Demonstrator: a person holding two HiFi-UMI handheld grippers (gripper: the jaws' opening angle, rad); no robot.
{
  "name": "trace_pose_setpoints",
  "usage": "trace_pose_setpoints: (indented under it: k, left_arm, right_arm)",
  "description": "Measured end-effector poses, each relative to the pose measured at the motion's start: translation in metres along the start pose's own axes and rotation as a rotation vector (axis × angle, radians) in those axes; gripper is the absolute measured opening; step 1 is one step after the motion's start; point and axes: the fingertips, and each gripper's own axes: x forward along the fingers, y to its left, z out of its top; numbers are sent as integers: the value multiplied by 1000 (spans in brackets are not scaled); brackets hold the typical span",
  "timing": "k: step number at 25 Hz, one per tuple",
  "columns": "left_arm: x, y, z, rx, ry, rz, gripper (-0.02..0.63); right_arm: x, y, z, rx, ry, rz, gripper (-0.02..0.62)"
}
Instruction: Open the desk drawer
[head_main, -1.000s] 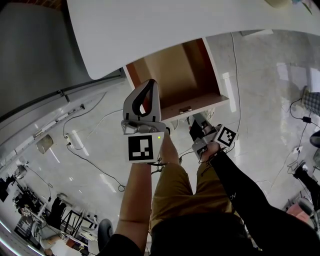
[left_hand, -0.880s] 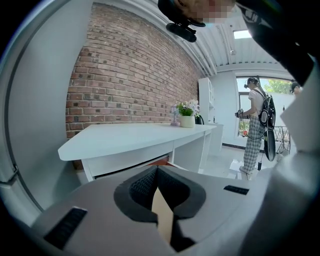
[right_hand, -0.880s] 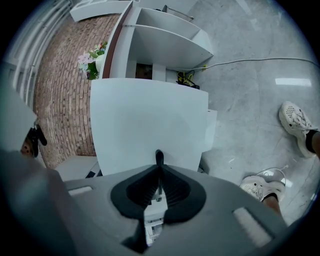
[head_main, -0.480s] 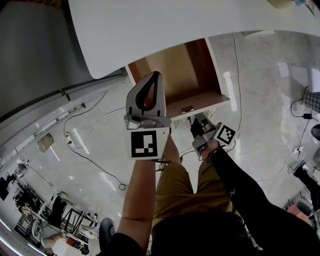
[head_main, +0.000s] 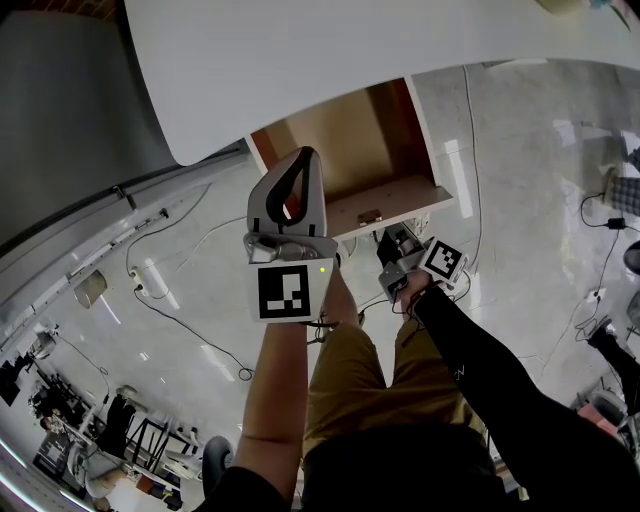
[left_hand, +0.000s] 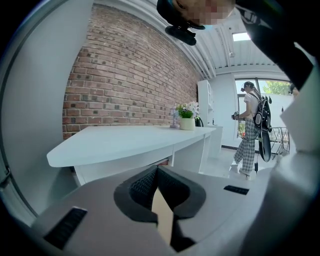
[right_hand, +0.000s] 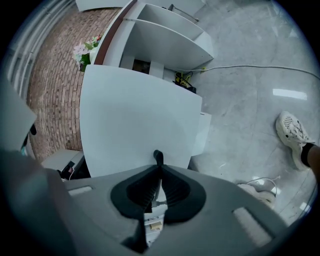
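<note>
Head view: drawer (head_main: 340, 140) is pulled out from under the white worktop (head_main: 350, 60). Its bare wood floor is showing and I see nothing inside. Its front panel (head_main: 398, 203) faces the person. Extension is the same as a second ago, so the pull looks finished. Left tongs (head_main: 306, 155) hover over the drawer's near-left corner, clenched and empty. Right tongs (head_main: 390, 242) sit low, just in front of the front panel and not touching it. Their marker cube (head_main: 443, 258) has shifted slightly in frame while the drawer hasn't. I read that as backing off, not a fresh grab.

Left gripper view: tips pressed together, nothing between them. Worktop edge is ahead, with a brick wall (left_hand: 130, 85) behind and a flower pot (left_hand: 187, 123) at the far end. Another person (left_hand: 250, 130) stands at right.

Right gripper view: picture is rolled sideways. Tips closed on nothing. Worktop fills the middle, with floor (right_hand: 250, 100) and a shoe (right_hand: 292, 131) to the right. Neither tool is on the drawer, so the task looks done.
</note>
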Motion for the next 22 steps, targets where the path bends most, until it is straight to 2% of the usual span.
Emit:
trace_pose_setpoints:
  k: [9,15,22]
  left_arm:
    - [3,4,-9,-7,18,2,9]
    - [7,5,-12,2,27,-8,9]
    - [13,-1,-14,4,31,-29,9]
  right_arm:
    - [21,-27,6,-50,22,-34,20]
    - [25,-20,4,-11,15,29,20]
    - [24,-29,6,-59,20,13,20]
